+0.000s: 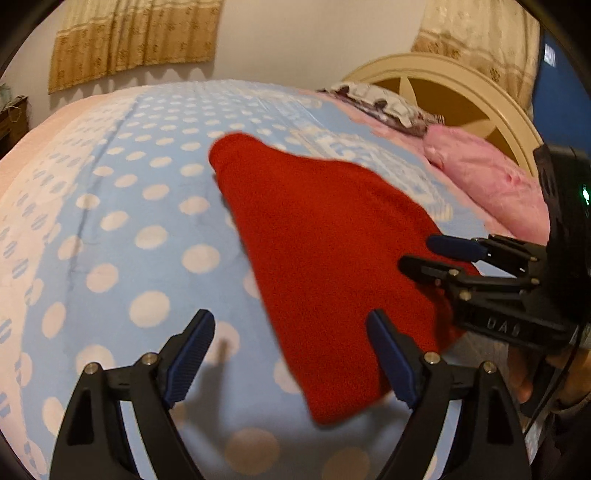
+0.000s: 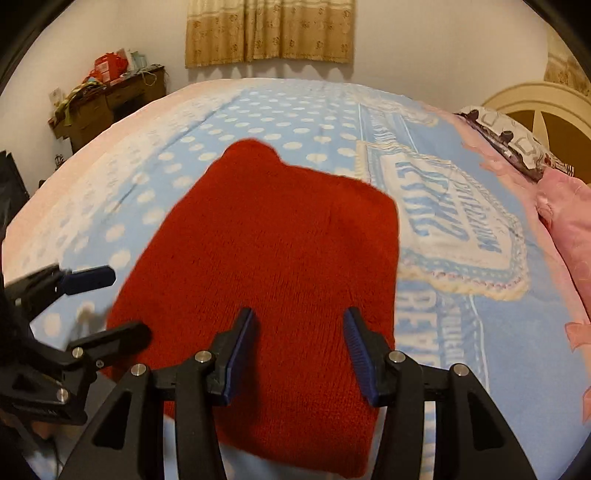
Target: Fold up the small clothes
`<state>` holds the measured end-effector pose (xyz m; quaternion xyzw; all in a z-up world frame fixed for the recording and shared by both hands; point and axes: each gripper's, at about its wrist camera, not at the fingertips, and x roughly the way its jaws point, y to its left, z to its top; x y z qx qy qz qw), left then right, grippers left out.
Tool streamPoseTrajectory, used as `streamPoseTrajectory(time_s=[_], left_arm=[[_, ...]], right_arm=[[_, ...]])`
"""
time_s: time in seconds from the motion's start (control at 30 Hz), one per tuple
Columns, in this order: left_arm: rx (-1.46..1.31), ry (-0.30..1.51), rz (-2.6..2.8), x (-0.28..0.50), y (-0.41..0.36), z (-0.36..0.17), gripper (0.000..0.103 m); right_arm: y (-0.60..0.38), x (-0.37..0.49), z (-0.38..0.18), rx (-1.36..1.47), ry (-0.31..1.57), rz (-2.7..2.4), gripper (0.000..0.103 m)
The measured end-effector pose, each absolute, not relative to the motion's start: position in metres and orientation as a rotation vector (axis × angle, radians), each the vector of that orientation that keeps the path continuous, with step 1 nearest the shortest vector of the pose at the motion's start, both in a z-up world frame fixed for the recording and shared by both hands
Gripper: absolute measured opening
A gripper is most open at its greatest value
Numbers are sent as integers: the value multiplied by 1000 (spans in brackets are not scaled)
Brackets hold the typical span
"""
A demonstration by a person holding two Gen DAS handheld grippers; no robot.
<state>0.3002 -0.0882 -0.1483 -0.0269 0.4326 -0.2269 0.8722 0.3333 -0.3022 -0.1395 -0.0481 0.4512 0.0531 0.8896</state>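
A red knitted garment (image 1: 325, 258) (image 2: 273, 258) lies flat on the blue bedspread with white dots (image 1: 147, 221) (image 2: 280, 122). My left gripper (image 1: 288, 325) stands wide open over the garment's near left edge; its right finger overlaps the red knit and nothing is pinched. From the right wrist view it shows at the left (image 2: 118, 302), jaws apart beside the garment. My right gripper (image 2: 299, 321) hovers open above the garment's near part, pads apart with the cloth flat below. It enters the left wrist view from the right (image 1: 424, 254), above the garment's right edge.
A pink pillow (image 1: 487, 177) and a patterned pillow (image 2: 517, 144) lie by the cream headboard (image 1: 454, 85). A cluttered wooden desk (image 2: 110, 99) stands by the far wall under a curtain (image 2: 269, 29). A white lettered patch (image 2: 450, 225) lies right of the garment.
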Motion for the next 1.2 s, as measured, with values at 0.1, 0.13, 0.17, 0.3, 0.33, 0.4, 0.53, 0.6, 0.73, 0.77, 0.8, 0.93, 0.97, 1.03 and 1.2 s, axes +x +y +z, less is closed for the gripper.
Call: streamPoseTrajectory(time_s=[0.1,0.13,0.17,0.3,0.33,0.4,0.53,0.6,0.73,0.77,0.8,0.93,0.97,1.03,1.2], left_arm=[[-34,921,-474,298,-92,-155,92],[-34,924,-470,298,-92,-155,92],[-35,926,-470,299,-91,-155,93],[-44,954,-466,300,-91,-161,99],[-50,963,-468,301,-91,-163,99],[-58,975,-472,302,-90,-164,99],[-40,954,-468,297,-91,-155,99],[-22,936,-474,295,-91,-147,99],[-78,861,-472,294,-79,-123,99],[-92,847,-464,296,-76,-120,99],[-96,845,-458,299,-76,-120,99],[-53,909,-434,317,-86,-141,99],[-50,928,-440,318,-88,-148,99],[-69,950,-460,316,-88,-160,100],[-124,967,-461,318,-82,-163,103]], right_arm=[[-309,326,-144,-69,912,110,51],[-308,327,-144,-67,910,109,51],[-307,326,-145,-75,909,107,51],[-302,326,-146,-129,915,118,51],[-303,326,-146,-134,920,130,51],[-306,327,-146,-135,927,148,51],[-303,323,-145,-200,921,174,52],[-303,320,-143,-219,918,181,52],[-308,315,-139,-237,932,202,56],[-308,314,-140,-248,934,206,57],[-308,313,-142,-262,934,208,59],[-309,314,-142,-261,933,216,60],[-310,313,-141,-257,934,219,60],[-315,311,-135,-226,940,250,60],[-350,324,-100,9,890,268,60]])
